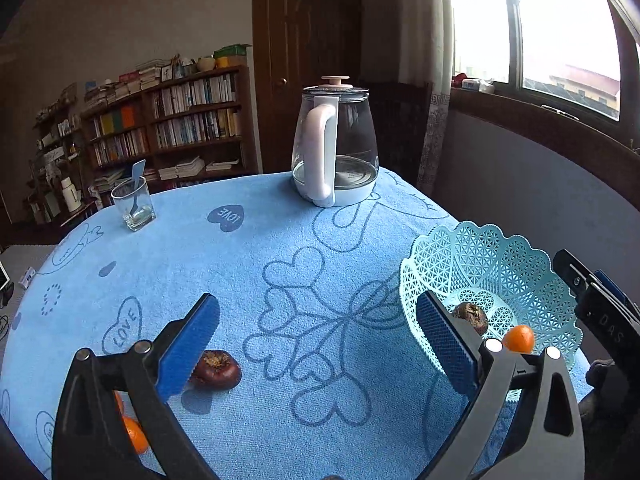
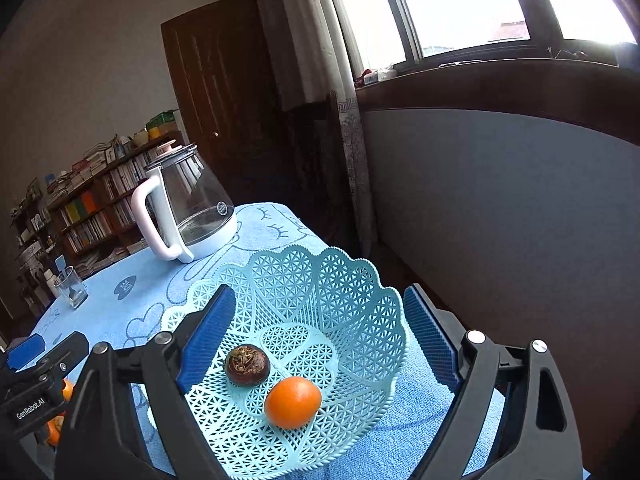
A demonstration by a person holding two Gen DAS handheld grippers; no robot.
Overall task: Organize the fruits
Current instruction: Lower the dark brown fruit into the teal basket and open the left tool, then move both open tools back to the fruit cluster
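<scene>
the right hand-held gripper [image 2: 316,344] hovers over the lace basket [image 2: 360,300] with its fingers wide apart and nothing between them, and right under it lie a brown water chestnut [image 2: 247,364] and an orange fruit [image 2: 293,396], probably because this basket is where the fruits are collected. the left hand-held gripper [image 1: 320,344] is also spread and empty, low over the tabletop [image 1: 280,248]; another chestnut [image 1: 216,370] waits just beside its left finger, with more orange fruit [image 1: 134,434] behind, so i judge these are the next to move.

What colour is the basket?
Light turquoise lattice basket, clearest in the right wrist view.
</scene>
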